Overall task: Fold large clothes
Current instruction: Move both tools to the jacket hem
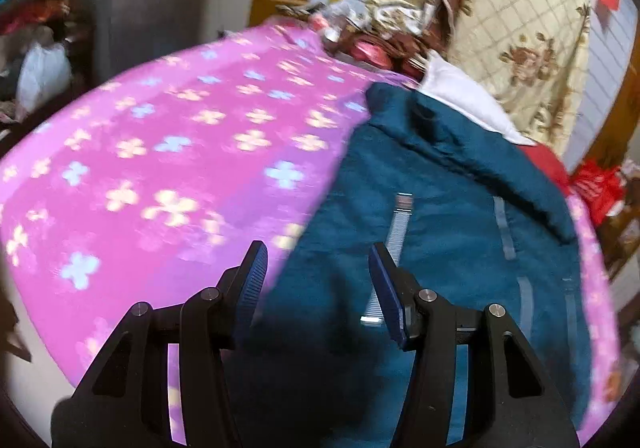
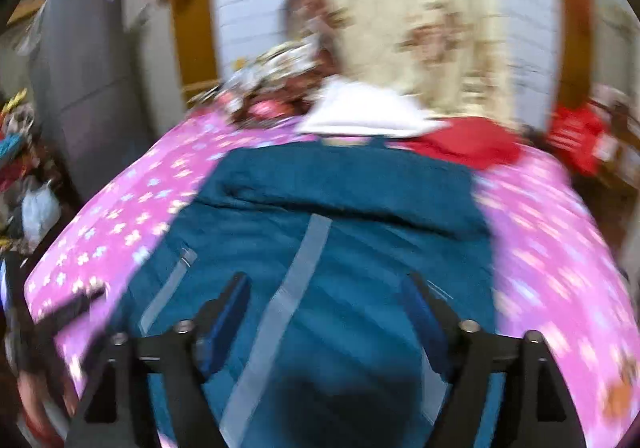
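On pink bed (image 1: 160, 151): teal jacket (image 2: 340, 215), long axis 12–6; right tool (image 2: 326, 308) released above it, nearer; left tool (image 1: 318, 268) released, at jacket's 9 o'clock edge.

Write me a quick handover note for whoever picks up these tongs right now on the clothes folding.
Left tongs: open, nothing between them, over the left edge of the teal jacket.
Right tongs: open and empty, above the middle of the jacket; the view is blurred.
The jacket lies spread on the pink flowered bedspread, with its far end folded over near the white pillow and a red cloth beside it.
Done: apparently one fold at the far end.
Left: probably the side folds and the final fold; neither tongs is gripping the cloth yet.
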Motion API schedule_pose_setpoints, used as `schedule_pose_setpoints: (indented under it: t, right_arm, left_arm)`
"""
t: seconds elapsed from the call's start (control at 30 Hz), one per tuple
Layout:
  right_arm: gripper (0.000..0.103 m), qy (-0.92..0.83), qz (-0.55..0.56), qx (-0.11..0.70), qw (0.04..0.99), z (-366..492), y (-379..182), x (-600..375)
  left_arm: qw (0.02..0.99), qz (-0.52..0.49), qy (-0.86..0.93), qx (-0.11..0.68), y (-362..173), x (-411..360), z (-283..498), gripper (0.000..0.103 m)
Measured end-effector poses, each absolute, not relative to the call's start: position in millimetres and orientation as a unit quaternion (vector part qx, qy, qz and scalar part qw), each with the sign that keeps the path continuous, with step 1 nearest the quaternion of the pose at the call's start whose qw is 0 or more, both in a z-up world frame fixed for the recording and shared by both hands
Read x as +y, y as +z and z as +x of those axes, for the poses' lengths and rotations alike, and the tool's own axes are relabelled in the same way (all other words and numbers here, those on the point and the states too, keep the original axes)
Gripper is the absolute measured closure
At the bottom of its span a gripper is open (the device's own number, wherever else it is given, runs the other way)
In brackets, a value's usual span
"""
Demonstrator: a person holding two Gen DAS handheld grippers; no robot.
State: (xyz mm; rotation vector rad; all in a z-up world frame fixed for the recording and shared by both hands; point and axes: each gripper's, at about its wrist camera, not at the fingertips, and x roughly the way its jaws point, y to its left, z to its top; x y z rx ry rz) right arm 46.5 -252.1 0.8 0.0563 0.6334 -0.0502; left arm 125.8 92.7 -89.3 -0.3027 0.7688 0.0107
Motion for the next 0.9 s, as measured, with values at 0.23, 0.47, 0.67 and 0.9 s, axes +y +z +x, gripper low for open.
schedule_pose_setpoints:
  t: [0.23, 0.47, 0.67, 0.9]
  right_arm:
    - [0.023, -0.056, 0.195, 0.275, 0.94, -73, -19, -377]
    - [0.023, -0.04, 0.21, 0.256, 0.943, -112, -36, -421]
    - [0.023, -0.042, 0.242, 0.276, 0.929, -117, -72, -442]
    - [0.023, -0.017, 0.245, 0.299, 0.922, -86, -83, -420]
  left_arm:
    - [0.937, -0.048, -0.005, 0.347, -26, -8, 83, 0.051]
    - [0.959, -0.013, -0.013, 0.284, 40, -102, 37, 0.036]
    - [0.957, 0.022, -0.046, 0.286, 43, -143, 27, 0.036]
    - [0.966, 0.027, -0.023, 0.255, 46, -86, 20, 0.035]
